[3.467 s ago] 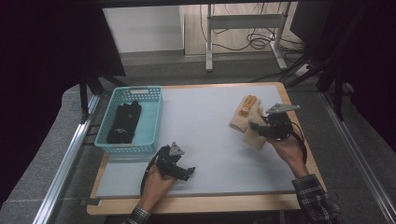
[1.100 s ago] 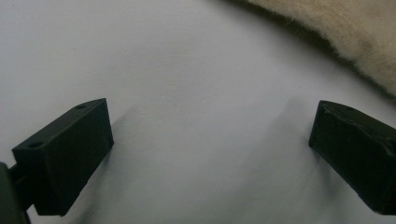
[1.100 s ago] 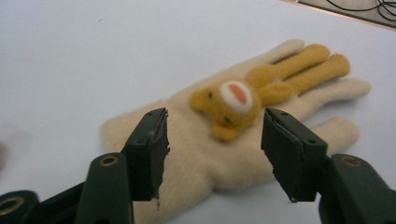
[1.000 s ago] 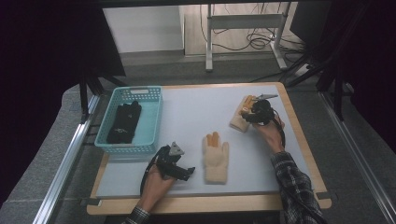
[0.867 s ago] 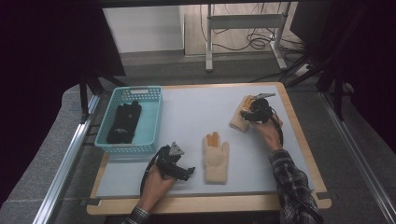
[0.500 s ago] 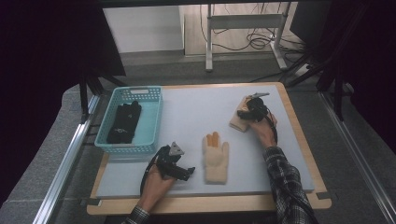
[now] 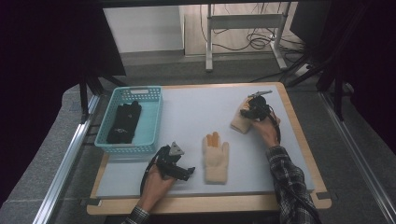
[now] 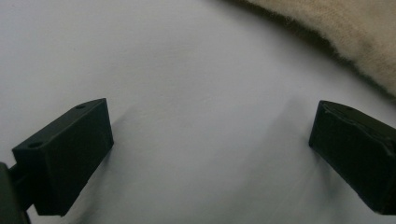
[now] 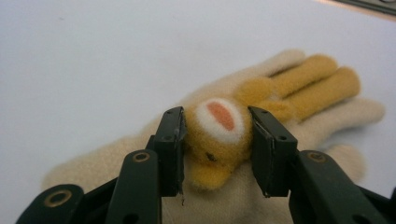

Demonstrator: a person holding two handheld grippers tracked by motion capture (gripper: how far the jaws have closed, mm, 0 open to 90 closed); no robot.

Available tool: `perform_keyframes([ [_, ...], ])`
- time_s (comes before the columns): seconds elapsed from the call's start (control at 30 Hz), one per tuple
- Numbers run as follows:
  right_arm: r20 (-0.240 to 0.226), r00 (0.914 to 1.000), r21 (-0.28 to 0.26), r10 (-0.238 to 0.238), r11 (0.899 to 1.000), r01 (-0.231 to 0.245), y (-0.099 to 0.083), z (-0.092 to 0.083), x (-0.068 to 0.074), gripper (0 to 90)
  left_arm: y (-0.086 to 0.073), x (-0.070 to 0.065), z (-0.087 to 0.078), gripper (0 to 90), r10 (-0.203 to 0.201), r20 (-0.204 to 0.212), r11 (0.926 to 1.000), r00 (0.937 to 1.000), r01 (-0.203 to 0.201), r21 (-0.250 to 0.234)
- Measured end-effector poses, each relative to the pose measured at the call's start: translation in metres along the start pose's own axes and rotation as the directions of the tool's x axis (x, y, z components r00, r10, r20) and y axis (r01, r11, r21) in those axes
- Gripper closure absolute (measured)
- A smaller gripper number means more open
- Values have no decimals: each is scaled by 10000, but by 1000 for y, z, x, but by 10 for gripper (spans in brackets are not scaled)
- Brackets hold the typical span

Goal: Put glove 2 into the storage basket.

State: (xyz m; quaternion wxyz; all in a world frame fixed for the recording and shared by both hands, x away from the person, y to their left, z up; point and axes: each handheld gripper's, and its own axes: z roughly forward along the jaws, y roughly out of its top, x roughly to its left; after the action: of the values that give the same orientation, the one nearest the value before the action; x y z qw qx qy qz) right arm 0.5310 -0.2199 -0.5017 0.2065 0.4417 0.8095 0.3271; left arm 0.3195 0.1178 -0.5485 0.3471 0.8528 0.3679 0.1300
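Two cream gloves with orange fingers lie on the white table [image 7: 196, 107]. One glove [image 7: 215, 158] is flat near the front middle. The other glove [image 7: 239, 122] lies at the far right under my right gripper [image 7: 252, 112]. In the right gripper view this glove [image 9: 299, 88] carries an orange bear patch, and my right gripper [image 9: 217, 140] has just been closing; its pads now press on both sides of that patch. My left gripper [image 7: 187, 171] rests open on the table just left of the middle glove. The left gripper view has bare table between the jaws of the left gripper [image 8: 210, 154] and the glove's edge [image 8: 355, 32] beyond them.
A teal basket [image 7: 154, 121] stands at the left of the table with black gloves [image 7: 123, 122] inside. A wooden border frames the white surface. Bare table stretches between the basket and the right glove.
Since the oldest frame a glove has come to lie at the front middle. My right hand went back to the far right glove and edged over it. The left hand stayed put.
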Motion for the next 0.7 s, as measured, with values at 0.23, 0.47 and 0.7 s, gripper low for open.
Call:
perform_keyframes([
  [0.23,-413,9984,-381,-382,9986,367,4,-25,8,577,0,0,0,0,4,-1,10000,10000,-4,4],
  [0.47,-832,9930,-569,-835,9953,789,3,-49,19,577,0,0,0,0,6,-5,10000,10000,-6,6],
  [0.7,-1440,9806,-867,-1328,9888,1212,-1,-74,38,576,0,0,0,0,-1,-5,10000,10000,1,16],
])
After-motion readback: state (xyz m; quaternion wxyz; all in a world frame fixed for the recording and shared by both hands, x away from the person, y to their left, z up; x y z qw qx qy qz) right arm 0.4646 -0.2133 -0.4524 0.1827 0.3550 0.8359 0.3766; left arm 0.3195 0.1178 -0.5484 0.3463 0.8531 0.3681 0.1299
